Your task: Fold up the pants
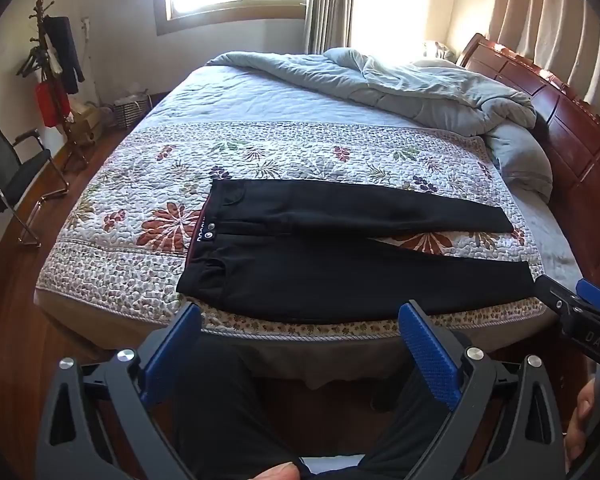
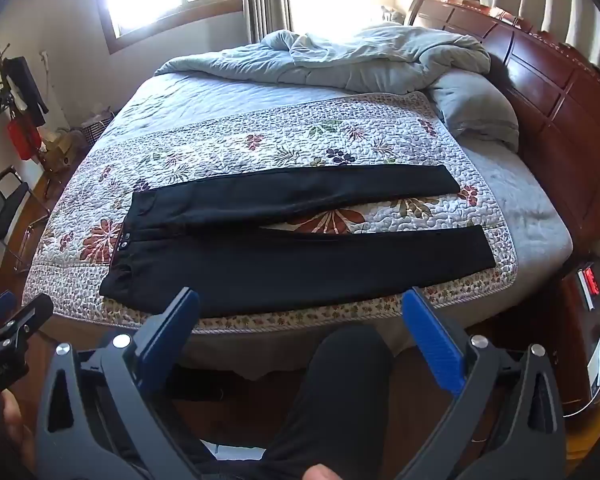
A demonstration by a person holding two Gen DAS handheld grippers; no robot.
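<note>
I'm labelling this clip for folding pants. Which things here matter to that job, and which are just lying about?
For the job:
black pants spread flat
floral quilted bedspread under them
left gripper, open
right gripper, open

Lying about:
crumpled grey duvet
wooden coat stand
black office chair

You are facing a bed with a dark red wooden headboard at its right end and a grey sheet over the mattress. Across its near half lies a quilted floral bedspread, and on that the black pants are spread flat, waistband to your left, the two legs running rightward with a strip of bedspread showing between them. Along the far side a pale blue-grey duvet is bunched up, with a grey pillow just beside the headboard.
</note>
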